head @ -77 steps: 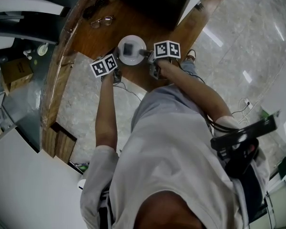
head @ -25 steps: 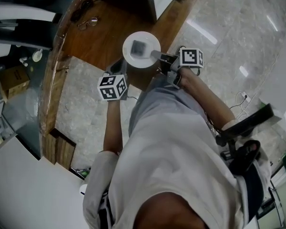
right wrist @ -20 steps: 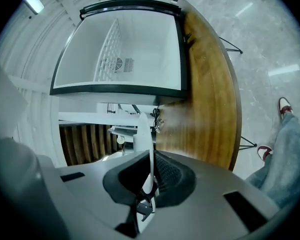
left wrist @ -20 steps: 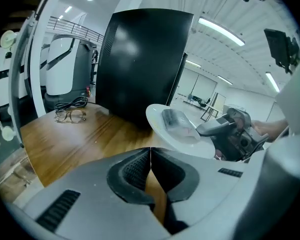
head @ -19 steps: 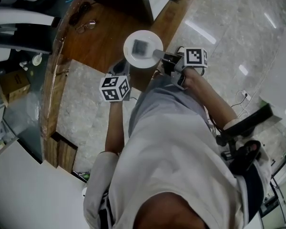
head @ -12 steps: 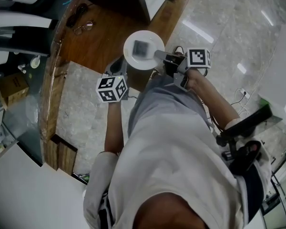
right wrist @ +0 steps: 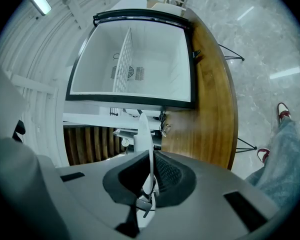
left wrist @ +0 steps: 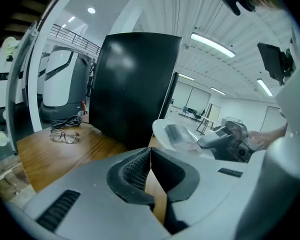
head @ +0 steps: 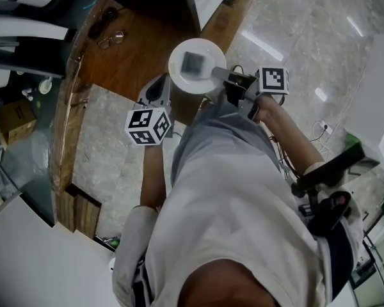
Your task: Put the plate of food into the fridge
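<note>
Since three seconds ago, the plate (head: 205,51) has been carried rightwards in the head view to the wooden table's (head: 137,56) edge, and the left gripper (head: 161,82) has been drawn away from its rim.

From the head view, the white plate is seen held at its right rim by the right gripper (head: 217,74), with a wrapped piece of food (head: 193,62) lying at its middle. The left gripper is seen just beside the plate's lower left edge, apart from it. A pair of glasses (head: 109,38) is seen on the table, well apart from the plate.

From the left gripper view, the jaws are seen pressed together with nothing between them. Beyond them the plate (left wrist: 165,128) with its food (left wrist: 177,133) is seen beside the dark fridge (left wrist: 132,84), gripped from the right by the right gripper (left wrist: 210,140). The glasses (left wrist: 65,135) and a coiled cable (left wrist: 65,121) are seen on the table (left wrist: 65,154) at left.

From the right gripper view, the jaws are seen nearly closed, clamped on the plate's rim (right wrist: 142,131), which is shown edge-on. Ahead, the fridge (right wrist: 180,59) is seen standing open, white inside, with a wire shelf (right wrist: 121,64).
</note>
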Demonstrator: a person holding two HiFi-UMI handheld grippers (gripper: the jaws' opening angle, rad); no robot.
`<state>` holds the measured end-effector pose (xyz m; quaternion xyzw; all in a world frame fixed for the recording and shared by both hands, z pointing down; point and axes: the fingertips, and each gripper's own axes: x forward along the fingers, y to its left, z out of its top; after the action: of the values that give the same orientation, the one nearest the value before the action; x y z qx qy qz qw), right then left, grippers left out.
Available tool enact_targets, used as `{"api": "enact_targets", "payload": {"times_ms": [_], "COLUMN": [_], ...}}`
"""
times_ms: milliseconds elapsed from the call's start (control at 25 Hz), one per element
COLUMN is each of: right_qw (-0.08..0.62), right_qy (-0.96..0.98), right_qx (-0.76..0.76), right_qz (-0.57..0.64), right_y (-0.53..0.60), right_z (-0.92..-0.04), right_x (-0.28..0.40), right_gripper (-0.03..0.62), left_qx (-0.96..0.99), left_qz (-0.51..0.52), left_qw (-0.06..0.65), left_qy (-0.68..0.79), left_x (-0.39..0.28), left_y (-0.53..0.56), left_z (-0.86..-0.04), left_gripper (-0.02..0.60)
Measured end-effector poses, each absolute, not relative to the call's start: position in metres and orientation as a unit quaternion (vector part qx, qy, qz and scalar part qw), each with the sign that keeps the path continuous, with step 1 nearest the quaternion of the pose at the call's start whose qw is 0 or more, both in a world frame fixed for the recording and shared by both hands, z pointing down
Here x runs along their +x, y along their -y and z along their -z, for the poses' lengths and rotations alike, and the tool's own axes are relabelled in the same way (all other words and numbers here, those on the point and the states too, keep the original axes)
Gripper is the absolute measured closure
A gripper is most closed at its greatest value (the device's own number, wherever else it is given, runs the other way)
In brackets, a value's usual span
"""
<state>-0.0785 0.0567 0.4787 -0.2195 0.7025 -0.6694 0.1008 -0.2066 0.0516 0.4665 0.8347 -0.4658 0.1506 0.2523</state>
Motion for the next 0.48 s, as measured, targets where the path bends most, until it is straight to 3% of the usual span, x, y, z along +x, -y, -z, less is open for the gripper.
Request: {"api": "enact_targets", "payload": {"times_ms": [480], "right_qw": [0.125], "right_qy": [-0.697], "right_qx": [-0.229], "right_qz": [0.668], "right_y": [-0.055], "right_z": [-0.453], "right_x": [-0.051], "right_gripper": [0.566], "left_qx": [0.849], "left_qz": [-0.139], "left_qw": [0.247], "left_qy": [0.446], "left_x": [-0.166], "left_y": [-0.054], "left_z": [-0.455], "left_gripper": [0.561]}}
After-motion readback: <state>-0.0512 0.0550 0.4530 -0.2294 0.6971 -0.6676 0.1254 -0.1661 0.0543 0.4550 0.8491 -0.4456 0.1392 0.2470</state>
